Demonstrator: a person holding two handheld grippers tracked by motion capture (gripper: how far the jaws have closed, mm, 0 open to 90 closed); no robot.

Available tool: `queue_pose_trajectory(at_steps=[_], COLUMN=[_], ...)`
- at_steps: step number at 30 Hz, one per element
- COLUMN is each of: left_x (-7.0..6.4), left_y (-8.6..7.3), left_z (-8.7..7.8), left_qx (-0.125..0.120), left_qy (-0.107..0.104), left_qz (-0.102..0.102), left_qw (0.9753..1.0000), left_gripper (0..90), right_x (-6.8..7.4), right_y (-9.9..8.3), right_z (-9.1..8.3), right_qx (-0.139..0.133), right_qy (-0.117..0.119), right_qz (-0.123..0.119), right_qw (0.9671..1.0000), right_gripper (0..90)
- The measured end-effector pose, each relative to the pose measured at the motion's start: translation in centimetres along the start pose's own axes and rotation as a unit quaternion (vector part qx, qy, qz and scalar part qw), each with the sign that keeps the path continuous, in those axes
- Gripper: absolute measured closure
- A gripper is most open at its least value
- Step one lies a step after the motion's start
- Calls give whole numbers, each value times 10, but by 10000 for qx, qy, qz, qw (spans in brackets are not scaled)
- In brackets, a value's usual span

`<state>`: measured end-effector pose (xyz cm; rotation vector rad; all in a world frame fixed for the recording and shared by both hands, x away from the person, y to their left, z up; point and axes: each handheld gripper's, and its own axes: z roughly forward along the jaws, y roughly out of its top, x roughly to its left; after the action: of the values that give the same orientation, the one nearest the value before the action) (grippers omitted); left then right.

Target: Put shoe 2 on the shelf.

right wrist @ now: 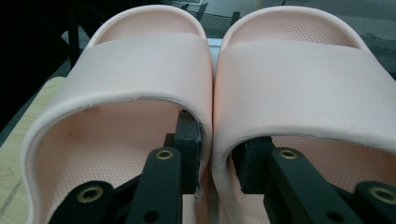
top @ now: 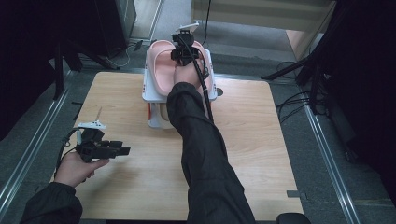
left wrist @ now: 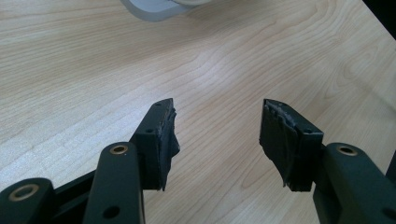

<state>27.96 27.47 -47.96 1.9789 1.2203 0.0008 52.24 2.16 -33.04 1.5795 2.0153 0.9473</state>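
Two pink slippers side by side on a white rack point(top: 148, 88) at the far edge of the wooden counter point(top: 243, 140), toes pointed away from the person. Left slipper point(right wrist: 116, 93) and right slipper point(right wrist: 303, 84) pressed together along their inner walls, as seen in the right gripper view. Right hand-held gripper point(right wrist: 215, 161) reached out over the rack, one jaw inside each slipper under the straps, the two touching inner walls caught between the pads: closed on both slippers at once. In the high view, same right hand-held gripper point(top: 185, 51) seen above the pink pair, arm in a dark sleeve point(top: 205, 158) stretched across the counter.

Left hand-held gripper point(top: 122, 150) held low over the near left part of the counter, well apart from the rack. In the left gripper view, left hand-held gripper point(left wrist: 217, 140) seen with jaws spread wide, bare wood between the pads, nothing gripped. Corner of the white rack point(left wrist: 154, 7) just visible at the top edge there.
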Motion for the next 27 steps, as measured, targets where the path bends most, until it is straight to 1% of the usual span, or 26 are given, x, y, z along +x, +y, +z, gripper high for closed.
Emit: queue_pose_trajectory(at_steps=[2,4,7,9,10,15,19,23,25,27], left_x=[0,0,0,0,1,1,0,0,0,0], left_y=[0,0,0,0,0,0,1,3,4,5], left_z=[0,1,1,0,0,1,2,4,5,7], left_qx=[-1,11,17,6,12,24,32,63,79,90], left_qy=[6,-1,11,22,22,54,61,67,54,29], left_qz=[5,13,22,16,10,15,20,47,67,71], left_qw=[10000,10000,10000,10000,10000,10000,10000,9999,9999,9999], left_gripper=[451,451,451,451,450,449,448,447,447,447], right_x=[-1,-1,-3,-6,-7,-11,-16,-20,-21,-23], right_y=[-1,-2,-5,-6,-7,-10,-14,-17,-19,-20], right_z=[1,1,1,0,0,-4,-10,-17,-21,-23], right_qx=[-2,0,-15,-40,-24,-3,-16,-43,-129,-126], right_qy=[62,101,140,250,286,475,651,804,853,938], right_qz=[-39,-10,-62,39,50,-4,20,-63,-244,-279], right_qw=[10000,9999,9999,9997,9996,9989,9979,9967,9960,9951], right_gripper=[676,654,604,594,588,563,551,544,547,547])
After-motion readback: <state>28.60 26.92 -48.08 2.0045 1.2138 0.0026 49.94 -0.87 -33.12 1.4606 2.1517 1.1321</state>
